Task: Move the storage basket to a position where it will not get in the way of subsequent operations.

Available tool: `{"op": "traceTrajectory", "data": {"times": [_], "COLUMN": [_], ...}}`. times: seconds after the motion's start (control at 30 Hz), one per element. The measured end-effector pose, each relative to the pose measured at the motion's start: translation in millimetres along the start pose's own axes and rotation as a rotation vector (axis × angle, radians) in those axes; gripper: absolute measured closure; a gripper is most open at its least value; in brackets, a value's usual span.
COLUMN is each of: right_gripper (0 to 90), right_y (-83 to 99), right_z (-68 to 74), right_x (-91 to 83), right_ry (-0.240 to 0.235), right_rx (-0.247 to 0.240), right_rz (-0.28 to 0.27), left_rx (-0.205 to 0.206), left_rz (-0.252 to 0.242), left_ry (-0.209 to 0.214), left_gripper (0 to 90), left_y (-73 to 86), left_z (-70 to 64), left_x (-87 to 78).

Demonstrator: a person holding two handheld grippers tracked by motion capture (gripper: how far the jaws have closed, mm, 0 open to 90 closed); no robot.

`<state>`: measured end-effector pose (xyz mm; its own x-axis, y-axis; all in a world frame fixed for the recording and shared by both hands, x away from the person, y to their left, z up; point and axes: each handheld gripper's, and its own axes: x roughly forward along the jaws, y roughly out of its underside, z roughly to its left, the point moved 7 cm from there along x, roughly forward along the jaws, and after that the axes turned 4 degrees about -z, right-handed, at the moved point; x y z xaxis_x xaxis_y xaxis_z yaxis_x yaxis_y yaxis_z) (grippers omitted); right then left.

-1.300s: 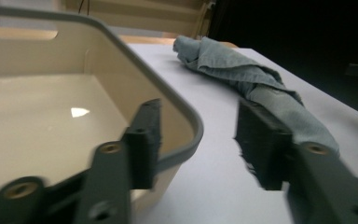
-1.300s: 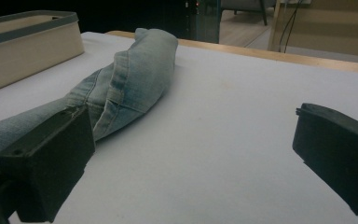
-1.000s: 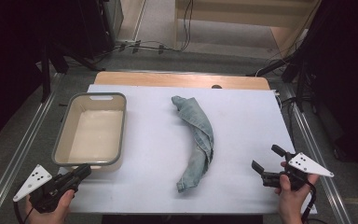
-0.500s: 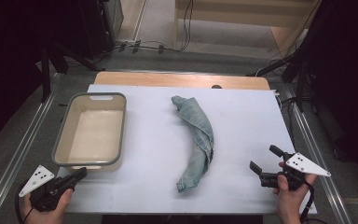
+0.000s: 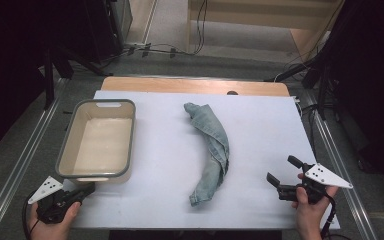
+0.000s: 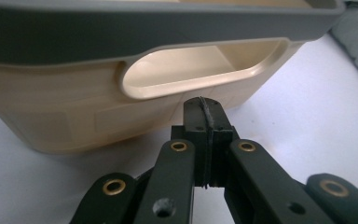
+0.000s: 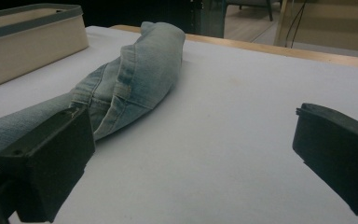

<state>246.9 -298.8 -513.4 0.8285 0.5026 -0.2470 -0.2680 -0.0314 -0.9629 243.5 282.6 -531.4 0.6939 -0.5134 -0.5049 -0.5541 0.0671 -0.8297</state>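
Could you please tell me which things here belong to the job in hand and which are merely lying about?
Part of the job:
- jeans, bunched on the white table
- beige tub, empty
- left hand-held gripper, shut
- right hand-held gripper, open

Lying about:
- cables on the floor
- wooden board behind the table

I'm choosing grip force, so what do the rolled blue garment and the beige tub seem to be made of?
The rolled, faded blue garment looks like denim: soft woven cloth, matte, with stitched seams and pale wear. The beige rectangular tub with a grey rim looks like moulded plastic, smooth with a slight sheen and a cut-out handle, likely rigid.
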Motion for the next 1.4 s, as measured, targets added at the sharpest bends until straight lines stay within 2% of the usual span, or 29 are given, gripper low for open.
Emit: {"op": "traceTrajectory", "data": {"times": [0.13, 0.2, 0.63, 0.77, 1.07, 1.4], "right_gripper": [0.0, 0.0, 0.0, 0.0, 0.0, 0.0], "right_y": [0.5, 0.5, 1.0, 0.8, 0.2, 1.0], "right_z": [0.8, 1.1, 3.9, 3.3, 3.5, 4.3], "right_x": [1.2, 1.8, 4.4, 4.2, 4.2, 5.3], "right_ry": [-0.002, -0.004, -0.009, -0.008, -0.008, -0.008], "right_rx": [0.000, -0.003, -0.005, -0.008, -0.007, -0.006], "right_rz": [0.004, 0.003, 0.010, 0.008, 0.006, 0.013], "left_rx": [-0.018, -0.039, -0.032, -0.047, -0.046, -0.068], "left_rz": [-0.013, -0.023, -0.044, -0.048, -0.052, -0.063], "left_ry": [-0.013, 0.002, -0.020, -0.023, -0.031, -0.048], "left_gripper": [88.8, 88.8, 88.8, 88.8, 88.9, 88.8], "left_y": [-1.0, -2.2, -6.2, -8.4, -13.2, -17.8], "left_z": [3.0, 3.5, 6.4, 7.5, 10.8, 18.0], "left_x": [0.7, 0.5, 3.5, 6.2, 13.4, 17.4]}}
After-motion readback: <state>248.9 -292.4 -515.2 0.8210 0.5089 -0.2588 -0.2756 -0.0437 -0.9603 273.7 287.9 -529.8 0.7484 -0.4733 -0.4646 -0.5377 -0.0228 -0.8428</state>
